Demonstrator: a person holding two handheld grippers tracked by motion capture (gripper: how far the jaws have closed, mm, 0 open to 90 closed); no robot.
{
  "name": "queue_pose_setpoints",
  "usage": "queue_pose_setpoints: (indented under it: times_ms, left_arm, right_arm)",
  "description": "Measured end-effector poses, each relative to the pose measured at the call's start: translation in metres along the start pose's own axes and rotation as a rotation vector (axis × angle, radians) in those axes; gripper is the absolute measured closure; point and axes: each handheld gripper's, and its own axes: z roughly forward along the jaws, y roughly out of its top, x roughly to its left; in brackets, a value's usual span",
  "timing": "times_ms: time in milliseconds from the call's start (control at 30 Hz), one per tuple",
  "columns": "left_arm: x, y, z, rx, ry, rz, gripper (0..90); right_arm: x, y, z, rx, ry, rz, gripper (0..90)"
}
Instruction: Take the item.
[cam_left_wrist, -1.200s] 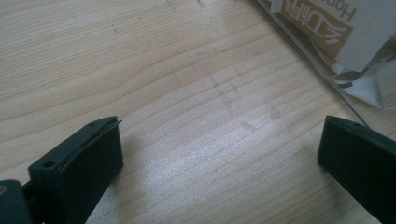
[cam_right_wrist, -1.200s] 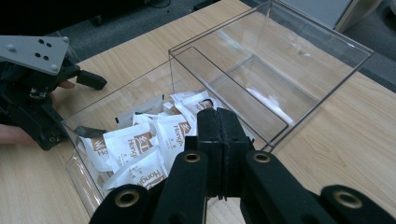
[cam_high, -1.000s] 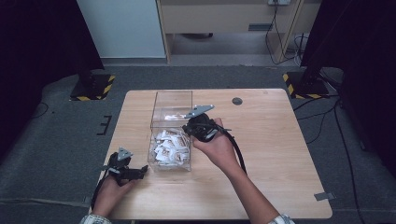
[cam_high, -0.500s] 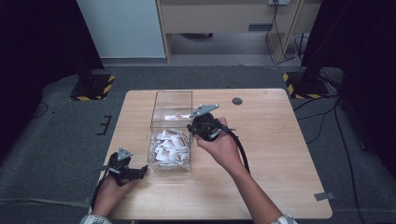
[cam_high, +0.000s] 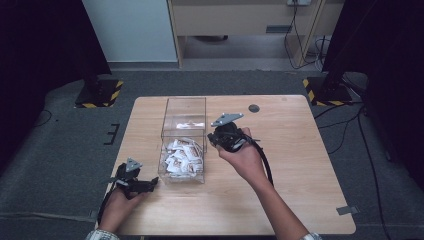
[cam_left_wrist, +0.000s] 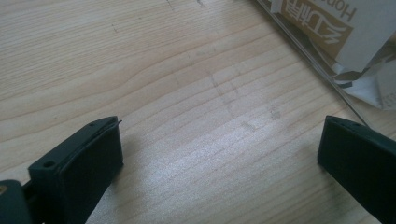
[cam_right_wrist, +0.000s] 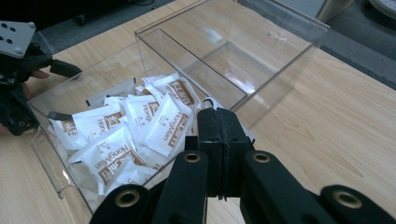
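A clear two-compartment box (cam_high: 184, 101) stands on the wooden table (cam_high: 300, 170). Its near compartment holds several white sachets (cam_high: 182, 157) with brown print; the far compartment is bare. My right gripper (cam_high: 214, 141) hovers just right of the box, above the table. In the right gripper view its jaws (cam_right_wrist: 218, 122) are shut with nothing between them, aimed at the sachets (cam_right_wrist: 126, 130) and the box (cam_right_wrist: 261, 84). My left gripper (cam_high: 150, 185) rests low by the box's front left corner. Its jaws (cam_left_wrist: 219, 154) stand open over bare wood, with sachets (cam_left_wrist: 327, 28) behind the box wall ahead.
A small dark round disc (cam_high: 254, 108) lies near the table's far edge. Black stands with yellow-black striped bases (cam_high: 97, 95) (cam_high: 325, 90) sit on the grey floor at both far corners. A cable (cam_high: 265, 165) trails from the right gripper along the forearm.
The right gripper has drifted slightly to the right, away from the box. The left gripper has stayed put.
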Motion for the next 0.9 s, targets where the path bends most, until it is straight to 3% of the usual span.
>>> queue_pose_setpoints:
  times_ms: [900]
  left_arm:
    - [0.0, 0.0, 0.0, 0.0, 0.0, 0.0, 0.0]
  right_arm:
    - [-0.038, -0.024, -0.013, 0.014, -0.078, 0.059, 89.8]
